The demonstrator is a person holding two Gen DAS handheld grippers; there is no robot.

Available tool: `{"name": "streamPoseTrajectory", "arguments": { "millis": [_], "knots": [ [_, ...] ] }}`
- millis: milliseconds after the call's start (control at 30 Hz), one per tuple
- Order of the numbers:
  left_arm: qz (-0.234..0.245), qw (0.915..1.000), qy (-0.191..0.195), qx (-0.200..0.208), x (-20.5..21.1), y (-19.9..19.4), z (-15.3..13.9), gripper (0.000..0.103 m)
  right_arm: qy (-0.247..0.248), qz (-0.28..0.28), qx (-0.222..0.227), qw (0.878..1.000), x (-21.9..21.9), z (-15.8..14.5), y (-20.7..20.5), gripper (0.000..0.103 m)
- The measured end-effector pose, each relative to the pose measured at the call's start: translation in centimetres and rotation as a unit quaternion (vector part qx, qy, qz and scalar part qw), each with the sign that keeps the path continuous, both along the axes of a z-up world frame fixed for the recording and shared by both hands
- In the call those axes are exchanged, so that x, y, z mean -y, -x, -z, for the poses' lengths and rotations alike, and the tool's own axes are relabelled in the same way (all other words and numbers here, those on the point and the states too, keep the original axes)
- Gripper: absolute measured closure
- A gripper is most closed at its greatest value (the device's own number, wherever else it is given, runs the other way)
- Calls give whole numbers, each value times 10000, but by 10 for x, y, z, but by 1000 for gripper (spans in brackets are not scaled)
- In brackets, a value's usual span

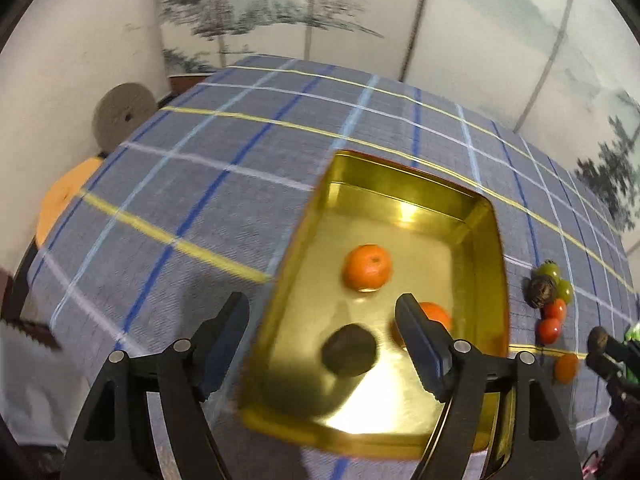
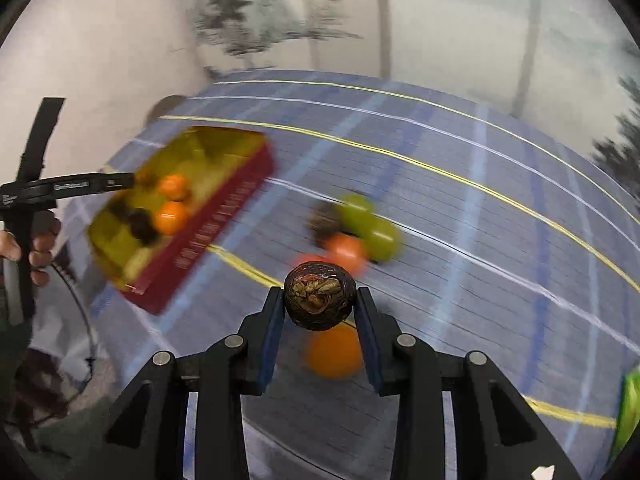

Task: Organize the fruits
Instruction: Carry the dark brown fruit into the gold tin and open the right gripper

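Observation:
My left gripper [image 1: 322, 304] hangs open over the near left corner of a gold-lined tin [image 1: 486, 248] and holds nothing. In the tin lie one orange [image 1: 367, 268], a second orange [image 1: 438, 314] half hidden by my right finger, and a dark round fruit [image 1: 350, 350]. My right gripper [image 2: 320, 294] is shut on another dark round fruit [image 2: 319, 300], held above the checked cloth. Below it lies an orange [image 2: 334, 354]. Beyond it sit two green fruits [image 2: 368, 224], a red-orange one [image 2: 346, 250] and a dark one [image 2: 324, 220]. The tin [image 2: 224, 216], red outside, stands to the left.
The blue checked tablecloth [image 1: 200, 184] covers the table. A grey stone disc [image 1: 124, 118] and an orange pad [image 1: 64, 196] lie off its left edge. A painted folding screen [image 1: 360, 8] stands behind. A green object [image 2: 630, 404] shows at the right edge.

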State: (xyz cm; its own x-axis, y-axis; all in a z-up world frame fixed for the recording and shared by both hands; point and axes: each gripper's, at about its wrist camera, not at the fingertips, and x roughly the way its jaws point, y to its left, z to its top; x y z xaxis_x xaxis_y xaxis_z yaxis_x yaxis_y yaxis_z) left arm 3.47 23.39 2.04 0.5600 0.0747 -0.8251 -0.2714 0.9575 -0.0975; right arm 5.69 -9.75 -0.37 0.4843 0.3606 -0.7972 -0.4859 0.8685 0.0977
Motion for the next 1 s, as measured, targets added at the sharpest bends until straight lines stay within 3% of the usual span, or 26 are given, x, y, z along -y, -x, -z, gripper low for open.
{"name": "streamPoseTrajectory", "arguments": {
  "millis": [233, 433, 767, 1000],
  "knots": [
    [-617, 9971, -447, 28, -34, 35, -2, 27, -167, -1002, -133, 9947, -91, -5, -3, 70],
    [-947, 9940, -522, -153, -55, 52, 12, 26, 23, -1461, -385, 9885, -149, 10, -6, 70],
    [-1116, 9921, -511, -250, -62, 63, 23, 26, 366, -1668, -927, 9809, -190, 37, -13, 70],
    [-1111, 9919, -581, -208, -59, 68, 23, 26, 537, -1710, -978, 9789, -203, 44, -20, 70]
  ]
}}
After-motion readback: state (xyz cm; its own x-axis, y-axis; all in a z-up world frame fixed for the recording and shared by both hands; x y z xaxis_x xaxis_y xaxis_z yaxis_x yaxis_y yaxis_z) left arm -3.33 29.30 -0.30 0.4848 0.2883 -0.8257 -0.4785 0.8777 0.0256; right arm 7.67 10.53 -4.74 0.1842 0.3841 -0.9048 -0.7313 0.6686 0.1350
